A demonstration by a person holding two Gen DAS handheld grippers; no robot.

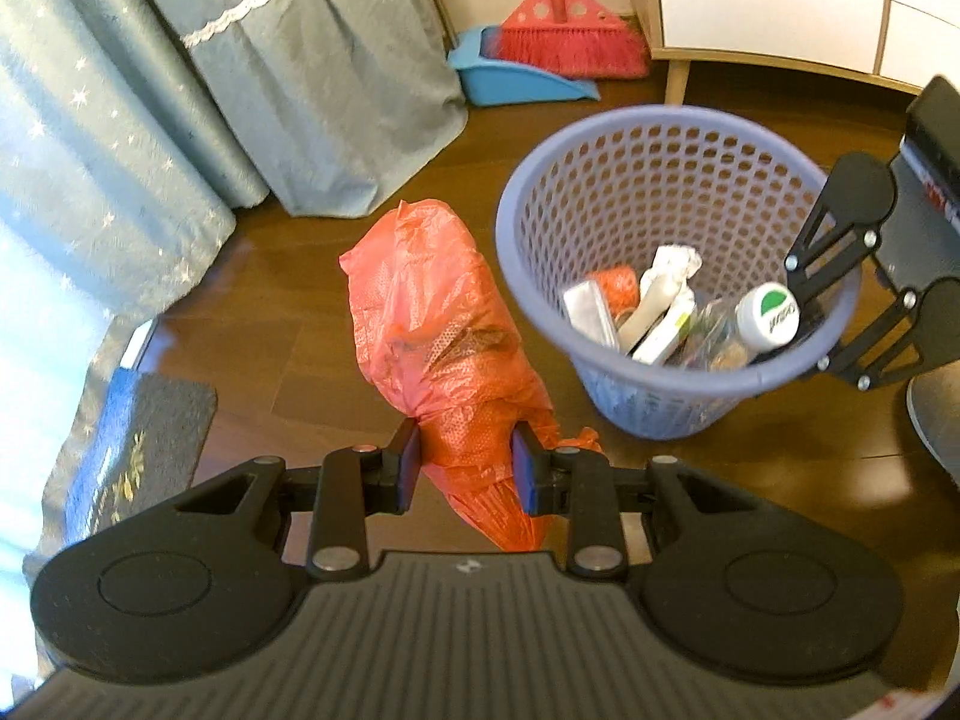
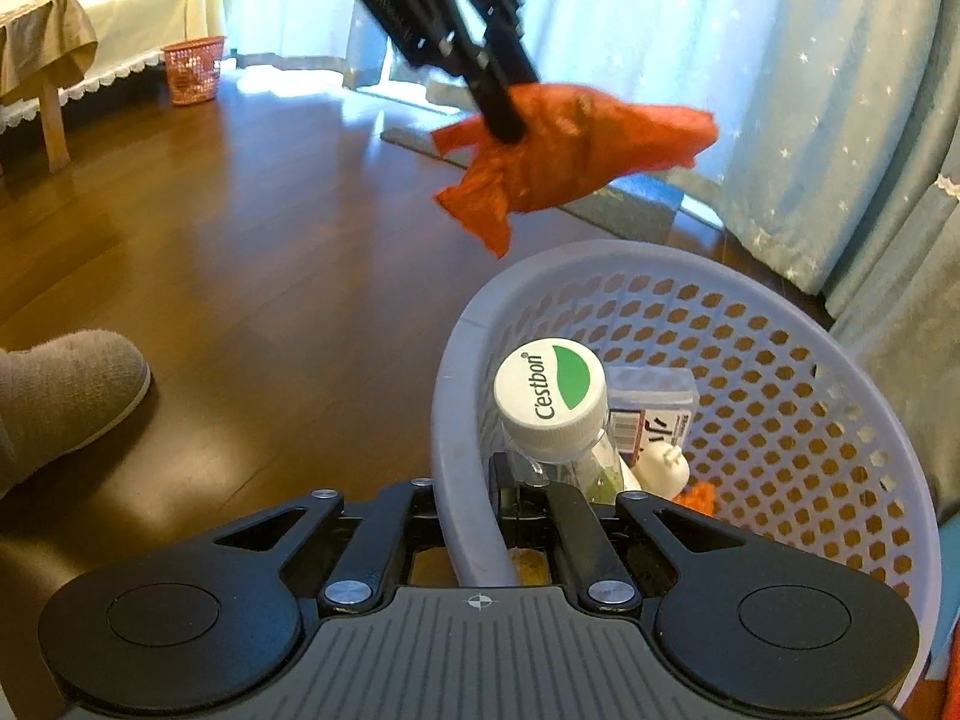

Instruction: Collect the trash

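Note:
An orange plastic bag [image 1: 432, 324] hangs above the wooden floor, and my left gripper [image 1: 465, 471] is shut on its bunched lower end between the blue pads [image 1: 409, 468]. To its right stands a purple perforated basket [image 1: 660, 180] holding a white-capped bottle [image 1: 768, 315], white wrappers [image 1: 657, 300] and an orange scrap. In the right wrist view my right gripper [image 2: 468, 489] is shut on the near rim of the basket [image 2: 780, 396], with the bottle [image 2: 549, 387] just inside. The bag [image 2: 576, 150] hangs beyond the basket, gripped by the left gripper [image 2: 504, 114].
A red broom [image 1: 564, 42] and a blue dustpan [image 1: 516, 78] lean by a white cabinet [image 1: 768, 0]. Blue curtains [image 1: 120, 120] reach the floor at left, with a dark mat [image 1: 156, 438] below. A grey slipper [image 2: 66, 396], a pink basket [image 2: 192, 69] and a low covered table [image 2: 42, 54] are on the floor.

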